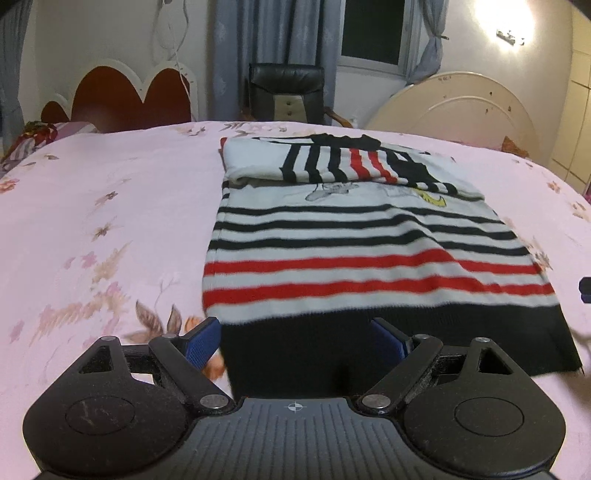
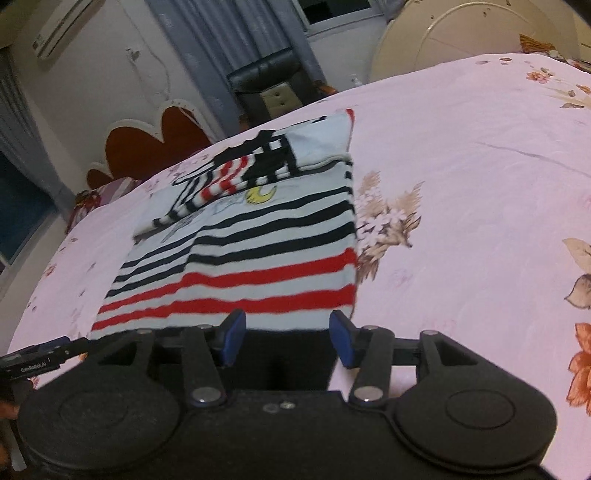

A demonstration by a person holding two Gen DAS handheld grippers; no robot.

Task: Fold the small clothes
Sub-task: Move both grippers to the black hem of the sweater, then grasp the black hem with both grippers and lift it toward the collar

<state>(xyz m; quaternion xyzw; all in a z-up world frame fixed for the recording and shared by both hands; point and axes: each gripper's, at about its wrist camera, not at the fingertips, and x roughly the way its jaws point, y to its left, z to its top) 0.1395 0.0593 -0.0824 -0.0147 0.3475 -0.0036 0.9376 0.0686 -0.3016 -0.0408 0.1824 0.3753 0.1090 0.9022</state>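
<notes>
A pink floral bedsheet (image 1: 110,206) fronts a black leather chair (image 1: 286,92), flanked by grey curtains (image 1: 236,55), a dark window (image 1: 373,29) right.

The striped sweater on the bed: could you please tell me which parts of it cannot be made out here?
- striped sweater, left wrist view: near edge of the black hem hidden behind the left gripper.
- Right wrist view: hem edge likewise hidden behind the right gripper.
- Both views: chest print partly covered by the folded-in sleeves, and blurred.
- Underside against the bedsheet: unseen.
</notes>
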